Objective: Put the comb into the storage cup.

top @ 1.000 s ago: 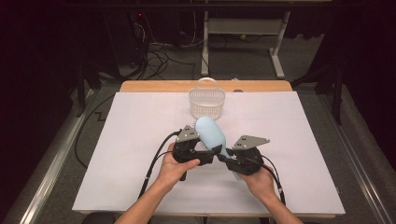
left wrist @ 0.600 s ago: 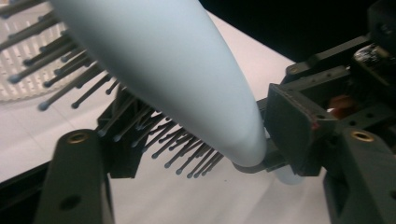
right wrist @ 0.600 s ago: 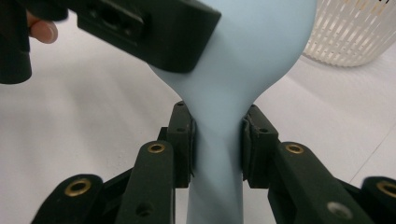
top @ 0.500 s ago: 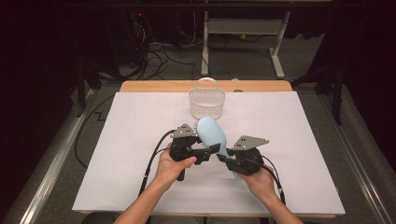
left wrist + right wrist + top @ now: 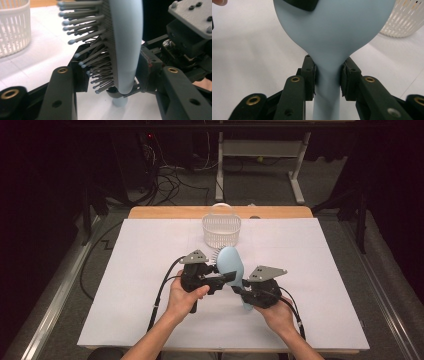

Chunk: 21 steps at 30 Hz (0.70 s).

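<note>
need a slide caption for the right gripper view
Right hand-held gripper clamps the pale blue hairbrush at its neck, white basket behind.

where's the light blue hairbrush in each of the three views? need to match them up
High view: hairbrush at table centre, between the two grippers, below the white basket.
Left gripper view: hairbrush edge-on at centre, bristles pointing left, head between the jaws.
Right gripper view: hairbrush seen from its smooth back, top centre, neck clamped between the jaws.
Shared landmark: the white basket, top left in the left gripper view, top right in the right gripper view.
</note>
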Each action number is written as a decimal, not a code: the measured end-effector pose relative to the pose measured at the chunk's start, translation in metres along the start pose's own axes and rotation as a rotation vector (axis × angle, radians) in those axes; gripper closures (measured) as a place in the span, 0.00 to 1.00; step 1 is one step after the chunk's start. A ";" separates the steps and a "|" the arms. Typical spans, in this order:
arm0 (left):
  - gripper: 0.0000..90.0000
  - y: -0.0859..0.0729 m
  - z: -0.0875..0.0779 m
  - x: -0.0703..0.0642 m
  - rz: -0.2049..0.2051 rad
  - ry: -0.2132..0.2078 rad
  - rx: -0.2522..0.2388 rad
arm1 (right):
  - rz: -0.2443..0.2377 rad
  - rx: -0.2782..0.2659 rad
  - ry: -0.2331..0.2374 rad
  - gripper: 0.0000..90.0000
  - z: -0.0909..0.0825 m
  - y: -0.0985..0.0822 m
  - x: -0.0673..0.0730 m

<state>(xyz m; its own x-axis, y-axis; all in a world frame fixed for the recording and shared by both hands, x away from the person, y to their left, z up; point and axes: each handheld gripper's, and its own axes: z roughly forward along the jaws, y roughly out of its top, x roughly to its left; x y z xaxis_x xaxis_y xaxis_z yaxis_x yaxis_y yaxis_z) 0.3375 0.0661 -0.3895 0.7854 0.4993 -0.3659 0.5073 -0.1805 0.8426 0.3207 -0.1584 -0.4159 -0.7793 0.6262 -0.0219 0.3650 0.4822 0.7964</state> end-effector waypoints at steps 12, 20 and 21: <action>0.60 0.007 -0.003 0.003 -0.015 -0.035 0.036 | 0.018 -0.010 0.031 0.77 0.000 0.000 -0.002; 0.60 0.010 -0.006 0.001 0.006 -0.026 0.045 | 0.023 -0.016 0.047 0.75 0.000 0.000 -0.001; 0.60 0.010 -0.007 0.001 0.008 -0.018 0.041 | 0.024 -0.017 0.046 0.75 0.000 0.000 -0.001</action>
<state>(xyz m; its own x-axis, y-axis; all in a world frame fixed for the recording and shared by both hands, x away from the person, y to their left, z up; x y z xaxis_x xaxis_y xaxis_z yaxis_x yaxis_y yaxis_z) 0.3410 0.0706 -0.3790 0.7955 0.4823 -0.3667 0.5151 -0.2195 0.8286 0.3212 -0.1590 -0.4157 -0.7934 0.6082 0.0247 0.3755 0.4571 0.8063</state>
